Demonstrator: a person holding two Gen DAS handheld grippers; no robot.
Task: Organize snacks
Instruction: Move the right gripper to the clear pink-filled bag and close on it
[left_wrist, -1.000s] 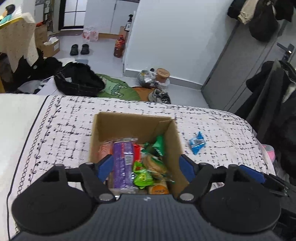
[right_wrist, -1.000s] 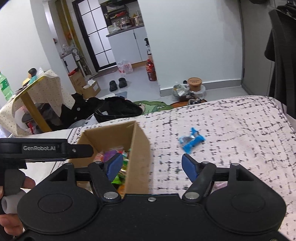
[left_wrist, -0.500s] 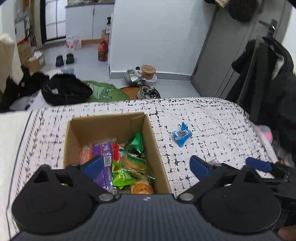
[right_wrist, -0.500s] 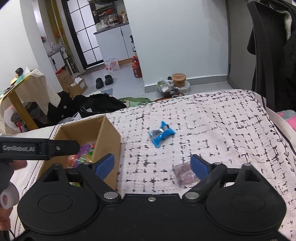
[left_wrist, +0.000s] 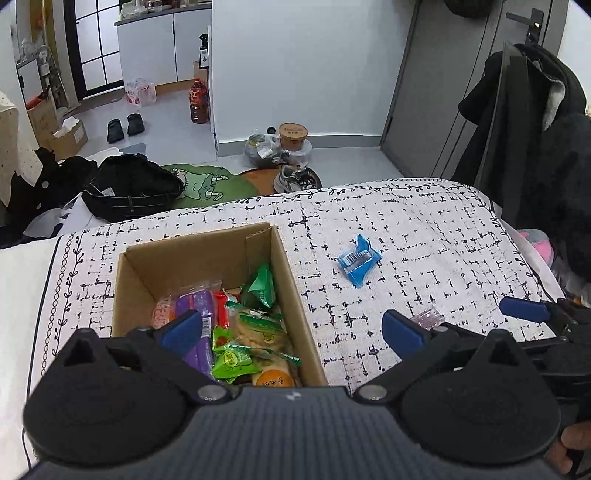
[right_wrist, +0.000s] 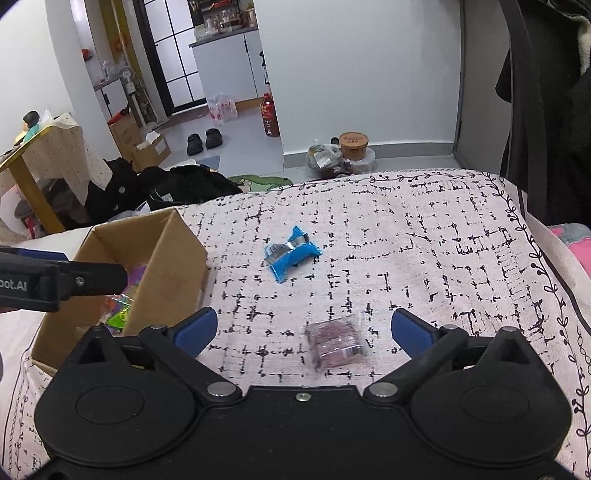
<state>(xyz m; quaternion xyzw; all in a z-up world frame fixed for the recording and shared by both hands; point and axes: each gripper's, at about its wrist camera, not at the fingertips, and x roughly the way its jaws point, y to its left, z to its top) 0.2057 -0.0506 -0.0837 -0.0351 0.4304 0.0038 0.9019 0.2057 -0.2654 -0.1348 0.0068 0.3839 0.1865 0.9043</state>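
Observation:
A cardboard box (left_wrist: 291, 280) stands on the patterned bed cover (left_wrist: 424, 236), with several wrapped snacks inside, among them a purple bar (left_wrist: 199, 306) and green packets (left_wrist: 262, 284). My left gripper (left_wrist: 291, 328) is open and straddles the box's right wall, holding nothing. A blue packet (left_wrist: 358, 260) lies on the cover right of the box (right_wrist: 166, 266). My right gripper (right_wrist: 303, 328) has its jaws opening over a small pinkish-brown packet (right_wrist: 336, 343), which lies on the cover between the fingers, untouched. The blue packet (right_wrist: 291, 253) lies farther ahead.
The cover's far edge (right_wrist: 406, 177) drops to a floor with a black bag (left_wrist: 129, 188), shoes and jars. Dark coats (left_wrist: 535, 147) hang at the right. A finger (left_wrist: 524, 309) of the right gripper shows in the left wrist view.
Both views have swung to the right, so the box now sits further left. Both grippers' jaws have widened. The pinkish-brown packet has come into view between the right fingers.

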